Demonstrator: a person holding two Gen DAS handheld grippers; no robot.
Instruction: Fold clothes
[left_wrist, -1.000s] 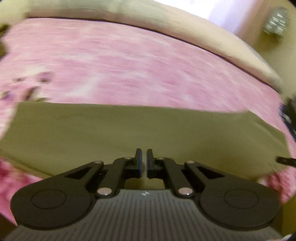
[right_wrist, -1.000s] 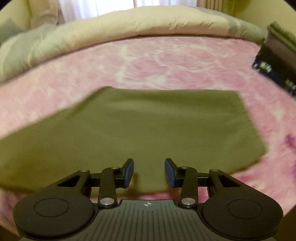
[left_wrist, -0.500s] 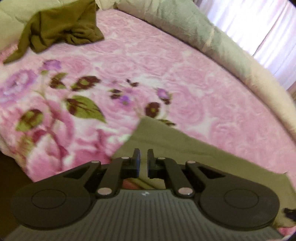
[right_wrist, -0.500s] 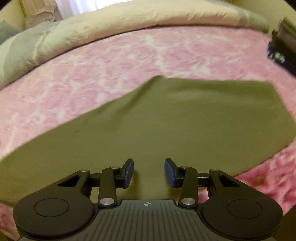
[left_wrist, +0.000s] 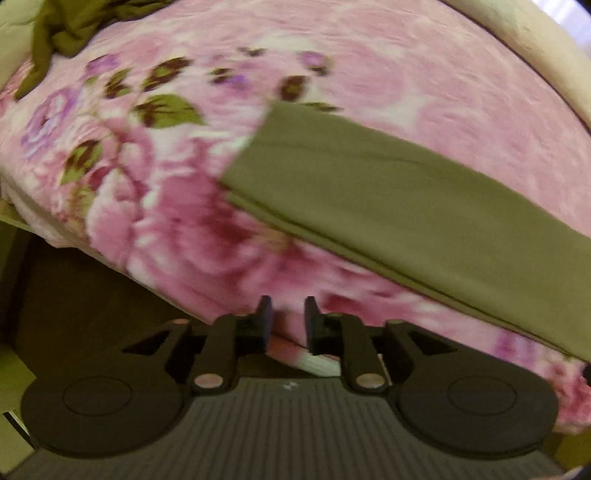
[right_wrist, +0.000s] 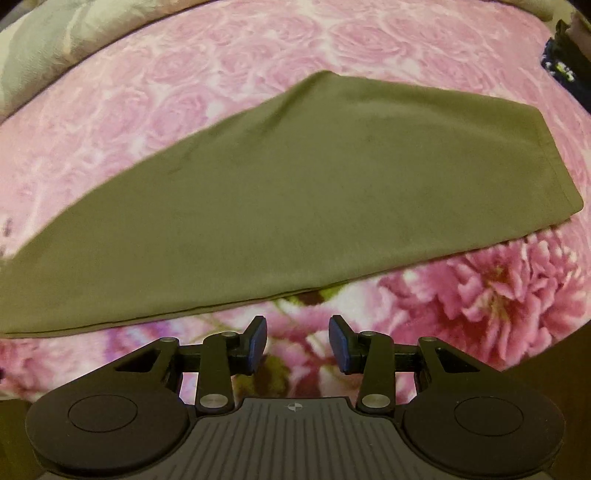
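An olive-green garment (right_wrist: 303, 199) lies folded flat in a long strip on the pink floral blanket (right_wrist: 236, 70). In the left wrist view the folded garment (left_wrist: 399, 199) runs from the centre to the right edge, its layered edge facing me. My left gripper (left_wrist: 288, 325) hovers near the bed's front edge, short of the cloth, open by a narrow gap with nothing in it. My right gripper (right_wrist: 297, 341) is open and empty, just in front of the garment's near edge.
A crumpled olive garment (left_wrist: 77, 26) lies at the blanket's far left corner. A cream and grey duvet (right_wrist: 55, 40) is bunched along the far side. Dark folded clothes (right_wrist: 569, 66) sit at the right edge. The bed's front edge (left_wrist: 110, 254) drops to a dark floor.
The left gripper has let go of the olive cloth, opened slightly and drawn back toward the bed's front edge. The right gripper has also backed off the garment, still open.
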